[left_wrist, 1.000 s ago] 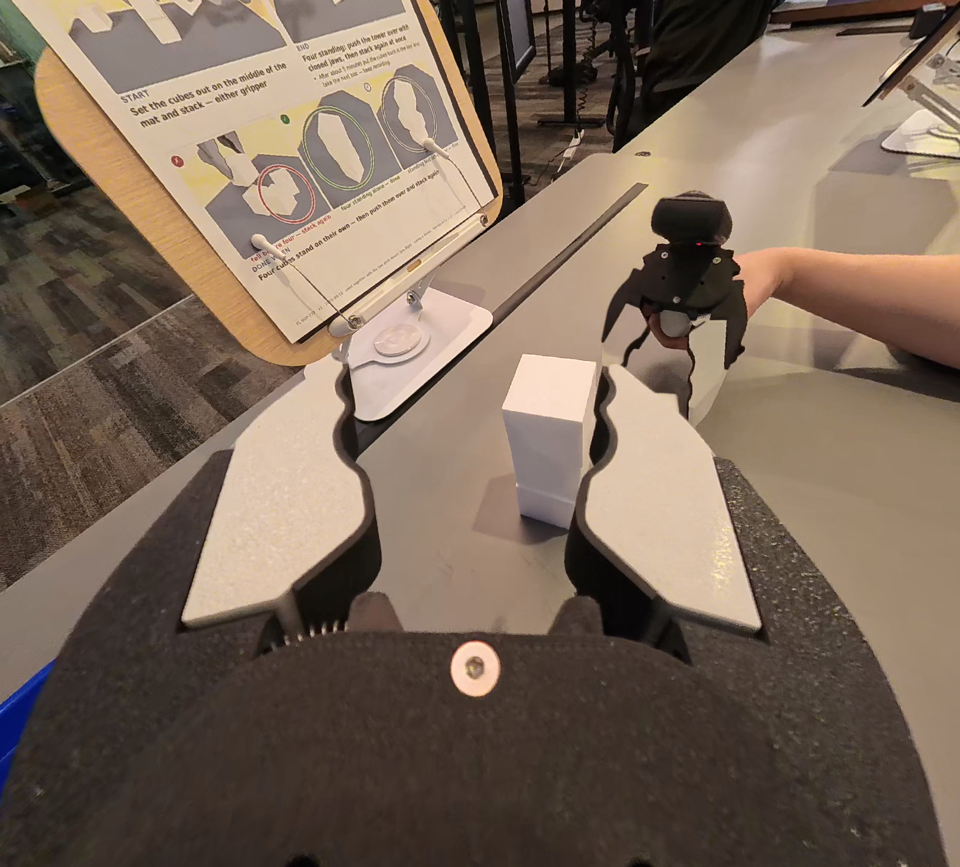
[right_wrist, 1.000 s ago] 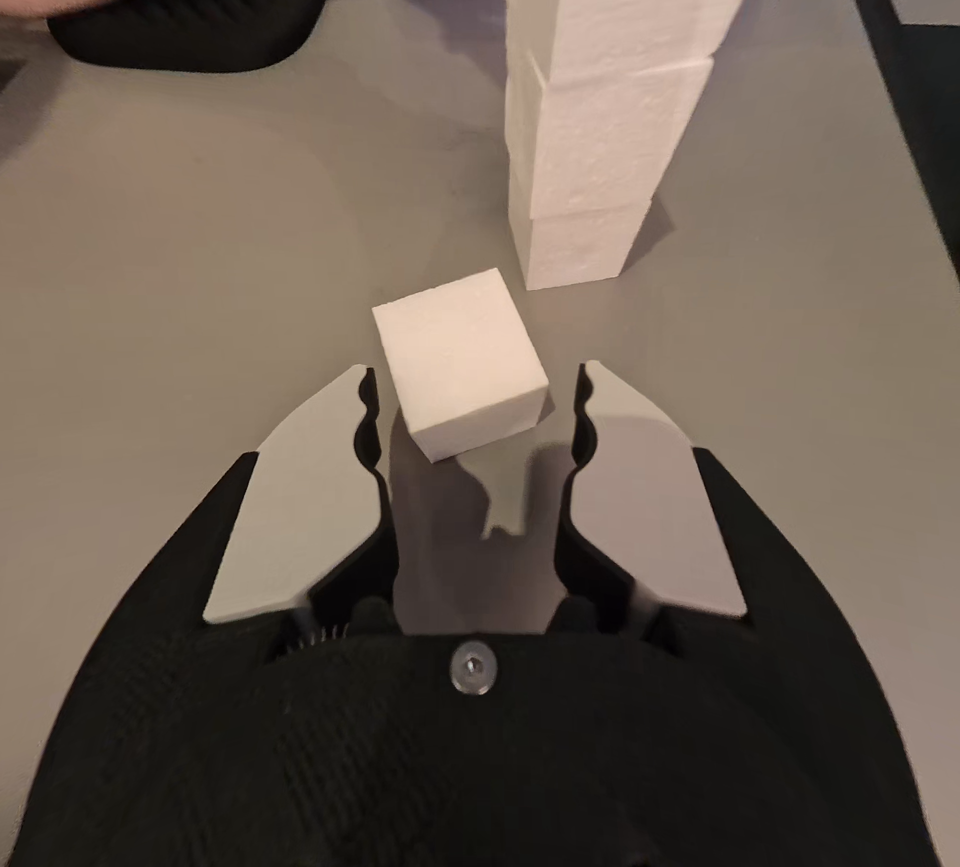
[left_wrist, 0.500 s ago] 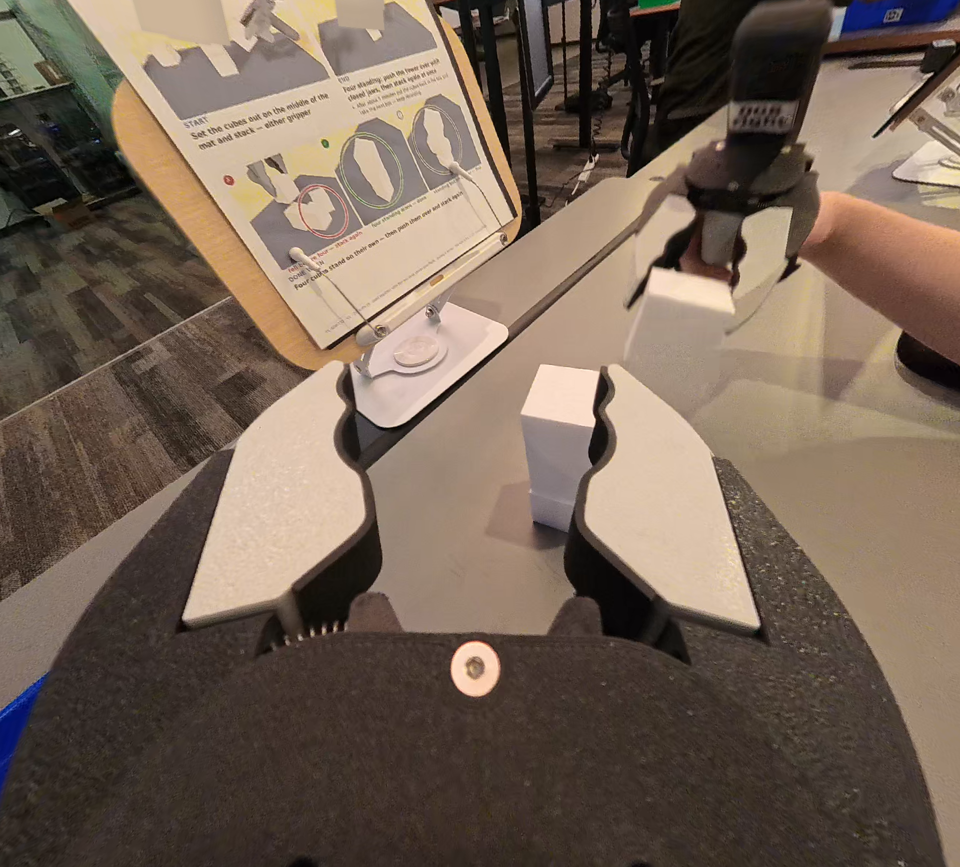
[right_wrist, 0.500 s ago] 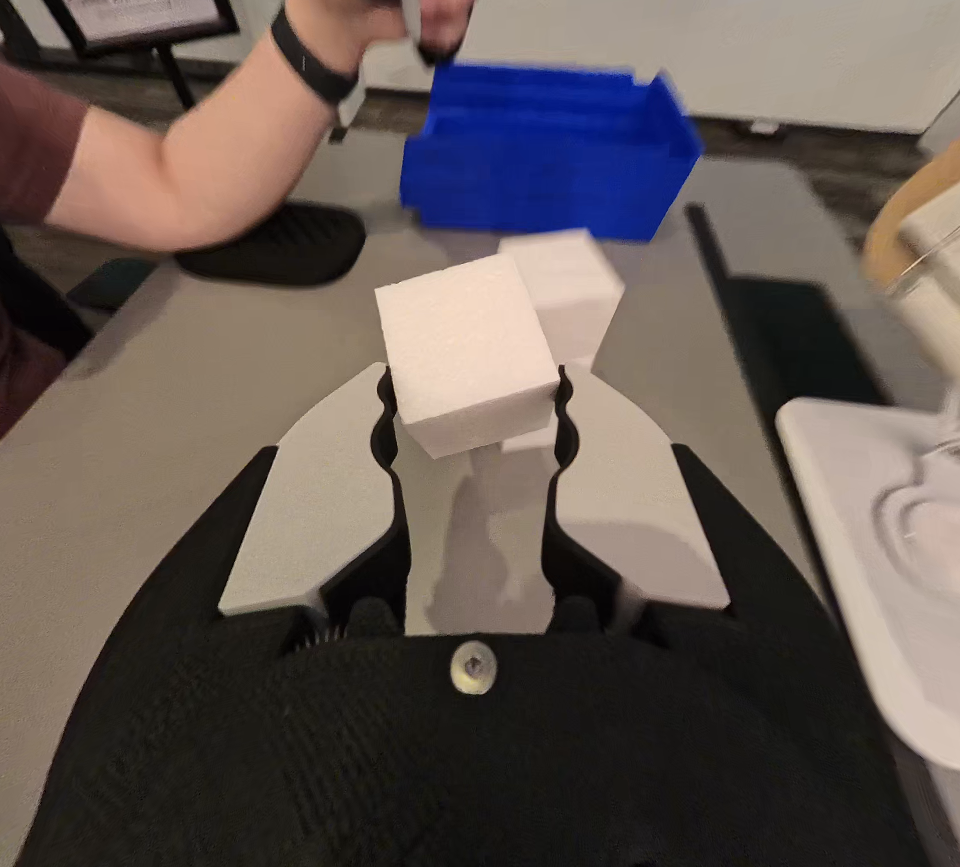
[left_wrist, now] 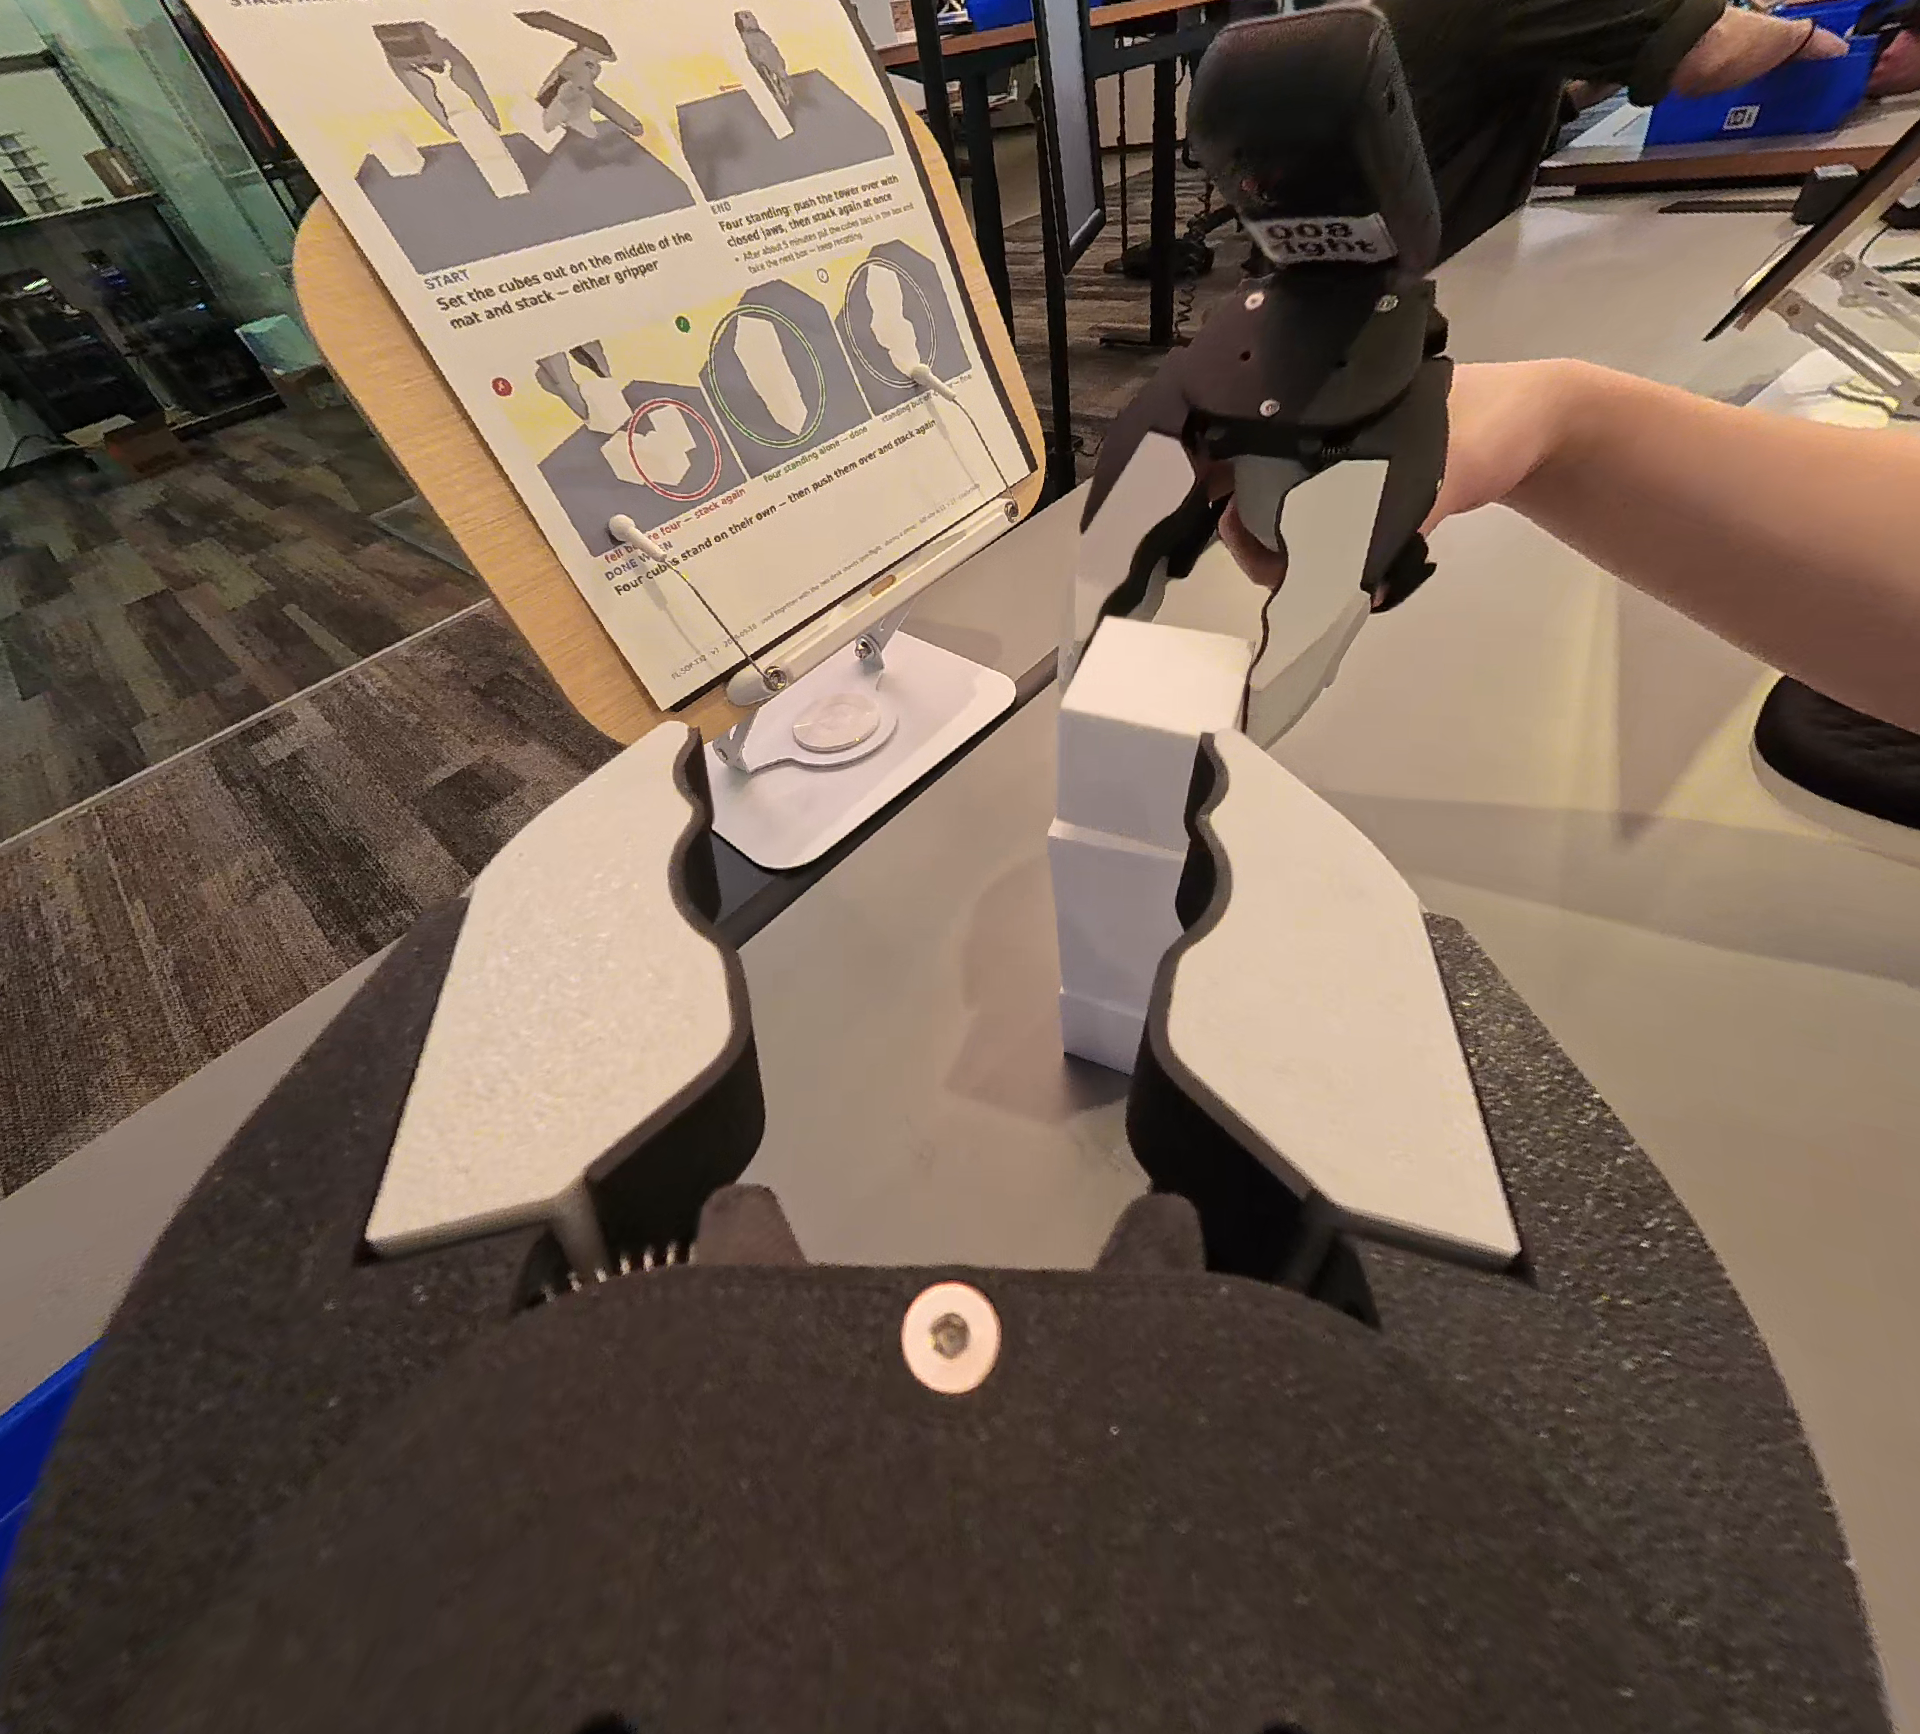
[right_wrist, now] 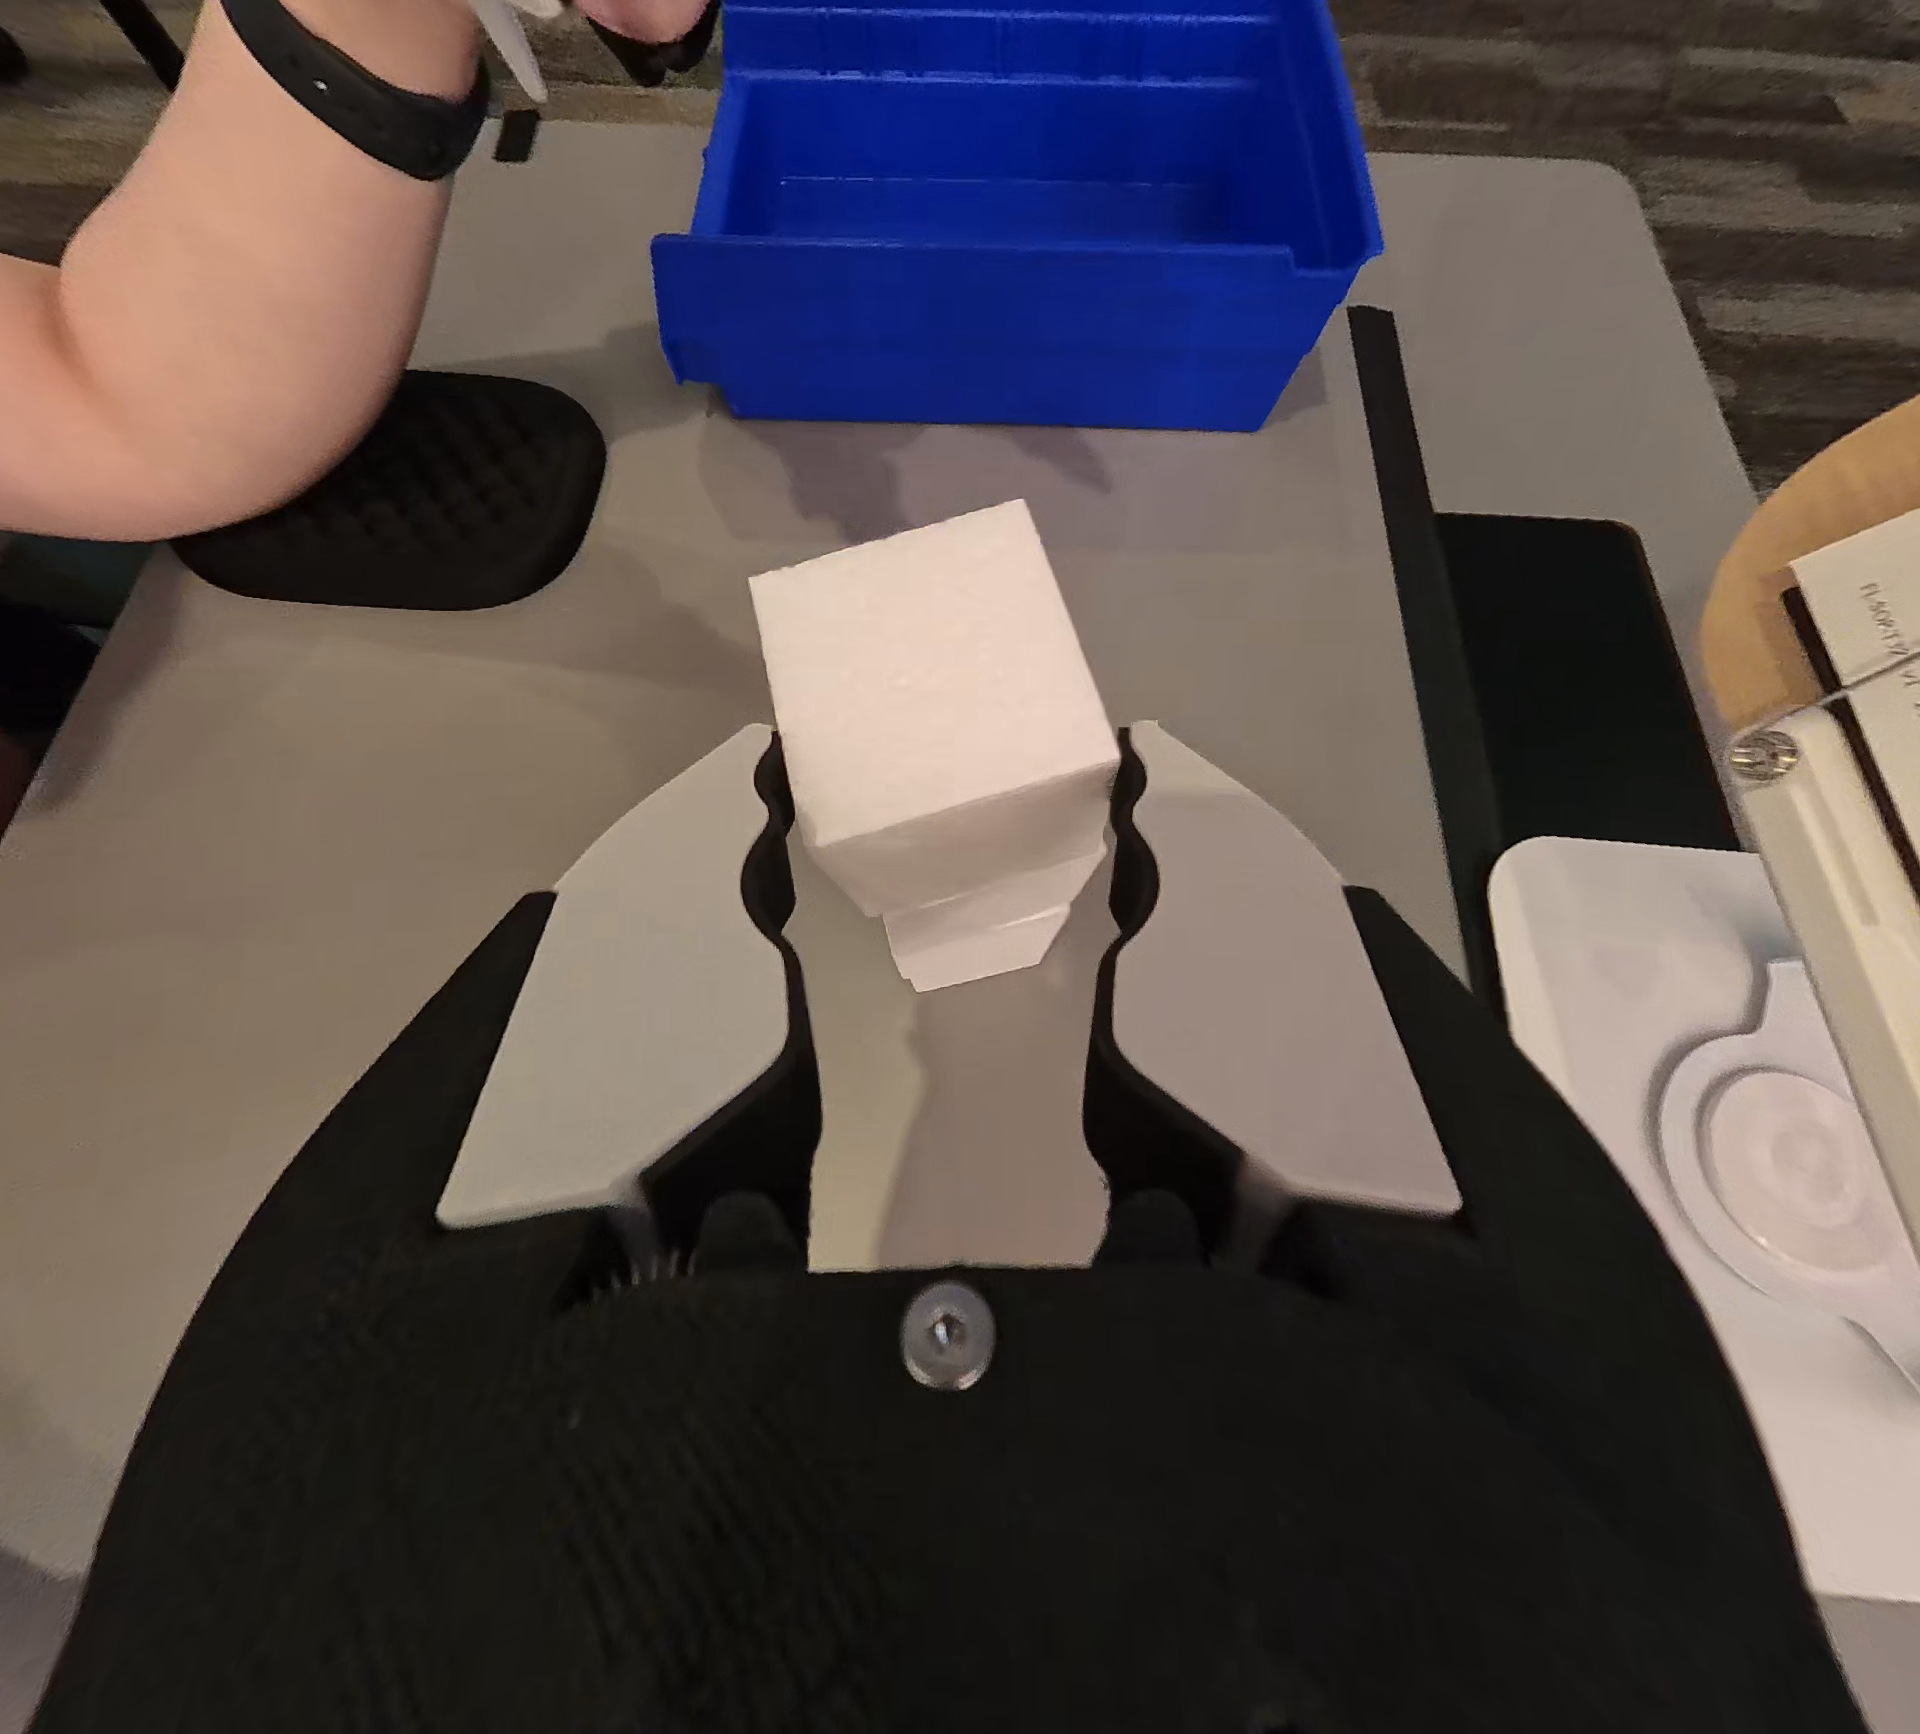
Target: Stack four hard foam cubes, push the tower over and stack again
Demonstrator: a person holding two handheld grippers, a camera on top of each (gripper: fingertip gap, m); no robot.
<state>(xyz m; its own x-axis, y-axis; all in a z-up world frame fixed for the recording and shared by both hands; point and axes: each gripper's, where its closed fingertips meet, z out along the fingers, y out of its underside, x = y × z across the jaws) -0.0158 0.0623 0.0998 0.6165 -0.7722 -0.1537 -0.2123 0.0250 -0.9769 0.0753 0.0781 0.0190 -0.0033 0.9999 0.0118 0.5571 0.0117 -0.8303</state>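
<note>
My right gripper [right_wrist: 948, 754] is shut on a white foam cube [right_wrist: 925, 676] and holds it on top of the white cube tower [right_wrist: 977, 941], roughly in line with it. I cannot tell whether the cube rests on the tower or hangs just above. In the left wrist view the right gripper [left_wrist: 1195, 635] comes down from above onto the top cube [left_wrist: 1143, 687] of the tower [left_wrist: 1117, 905]. My left gripper [left_wrist: 951, 749] is open and empty, near the tower on its near side. Its right finger [left_wrist: 1330, 957] hides part of the tower's lower cubes.
A blue bin [right_wrist: 997, 334] stands behind the tower. A black arm pad [right_wrist: 416, 500] lies to the left under a forearm. An instruction board on a white stand [left_wrist: 862, 749] is to the tower's side; its base also shows in the right wrist view [right_wrist: 1704, 1061].
My right gripper shut on the loose cube on the table, lifted it and carried it onto the top of the tower. My left gripper stayed open and drew back slightly.
</note>
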